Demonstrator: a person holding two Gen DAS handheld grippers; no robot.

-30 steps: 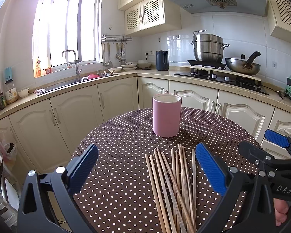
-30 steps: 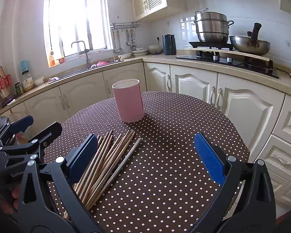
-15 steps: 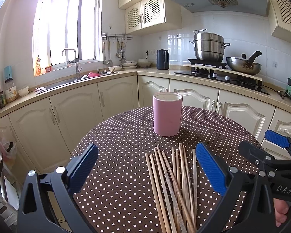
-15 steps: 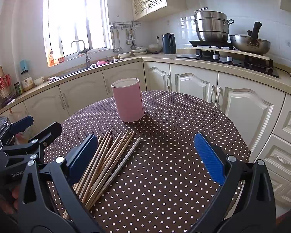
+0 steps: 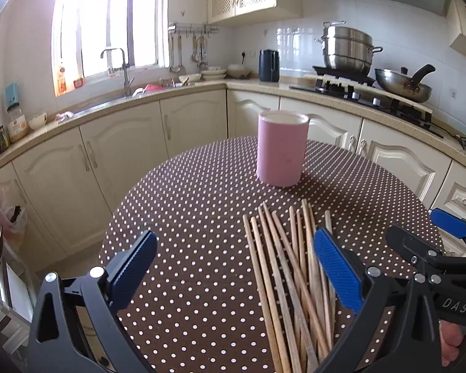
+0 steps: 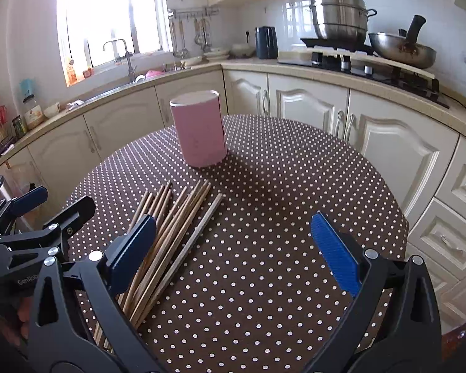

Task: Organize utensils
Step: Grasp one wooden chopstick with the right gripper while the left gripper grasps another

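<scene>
A pink cylindrical holder [image 5: 281,149] stands upright near the far side of a round table with a brown polka-dot cloth [image 5: 195,223]; it also shows in the right wrist view [image 6: 198,133]. Several wooden chopsticks [image 5: 290,267] lie in a loose bundle on the cloth in front of it, also seen in the right wrist view [image 6: 167,236]. My left gripper [image 5: 233,270] is open and empty above the table, with the chopsticks under its right finger. My right gripper [image 6: 233,248] is open and empty, with the chopsticks under its left finger.
Cream kitchen cabinets [image 5: 124,152] curve around behind the table. A sink with a tap [image 5: 118,68] is at the back left. A steel pot [image 5: 348,49] and a wok [image 5: 404,84] sit on the hob at the back right.
Both views have shifted slightly; the holder and chopsticks sit a little higher in frame. Both grippers stay open and empty.
</scene>
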